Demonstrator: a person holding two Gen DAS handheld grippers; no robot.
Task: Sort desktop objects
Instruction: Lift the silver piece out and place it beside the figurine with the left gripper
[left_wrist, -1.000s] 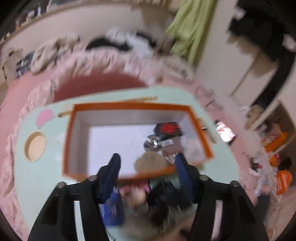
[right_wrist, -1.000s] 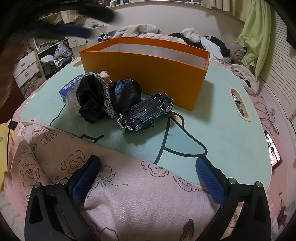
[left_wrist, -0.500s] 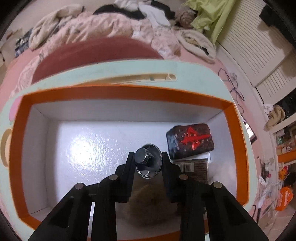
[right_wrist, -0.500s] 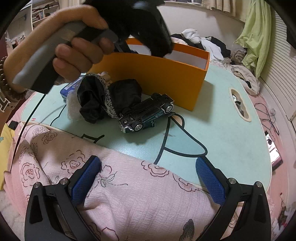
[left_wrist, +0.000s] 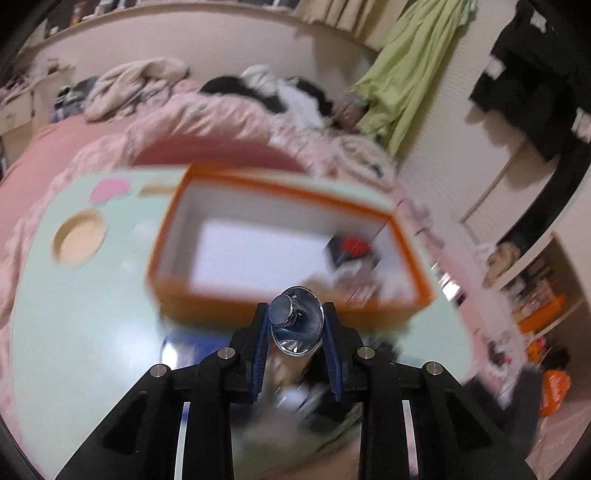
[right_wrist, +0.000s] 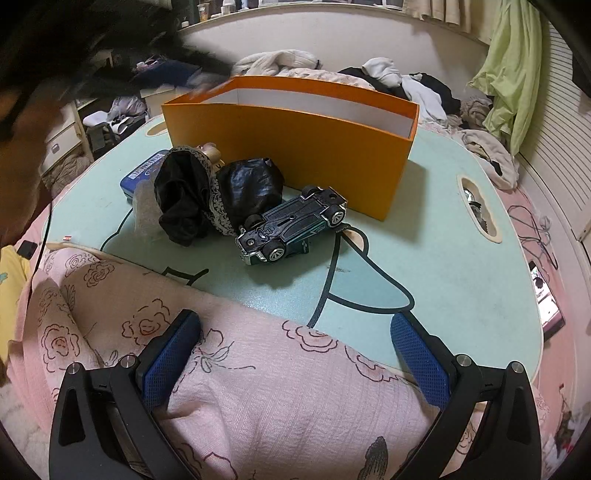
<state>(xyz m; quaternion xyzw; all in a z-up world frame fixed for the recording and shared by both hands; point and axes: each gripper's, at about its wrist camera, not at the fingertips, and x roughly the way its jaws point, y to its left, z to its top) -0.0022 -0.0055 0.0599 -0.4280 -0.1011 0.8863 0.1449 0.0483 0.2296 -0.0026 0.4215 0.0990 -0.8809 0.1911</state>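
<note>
My left gripper (left_wrist: 295, 310) is shut on a shiny silver cone-shaped metal piece (left_wrist: 295, 326), held just above the near wall of the orange box (left_wrist: 229, 302), which is blurred. In the box's right end lie a black item with a red mark (left_wrist: 351, 247) and other small things. In the right wrist view the orange box (right_wrist: 295, 147) stands on the mint table (right_wrist: 461, 240). In front of it lie an upside-down dark toy car (right_wrist: 291, 225), a black lace-trimmed cloth bundle (right_wrist: 207, 195) and a blue tin (right_wrist: 142, 173). My right gripper (right_wrist: 295, 323) stands open over a pink floral blanket (right_wrist: 258, 387).
A dark blurred hand and tool (right_wrist: 55, 55) fill the upper left of the right wrist view. The table has a round hole (left_wrist: 79, 236) and a slot (right_wrist: 476, 203). Piled clothes (right_wrist: 406, 85) and a green cloth (right_wrist: 513, 74) lie behind.
My left gripper went from open before the box to shut on the silver piece inside it, then drew back out with it. The right gripper stayed still and open.
</note>
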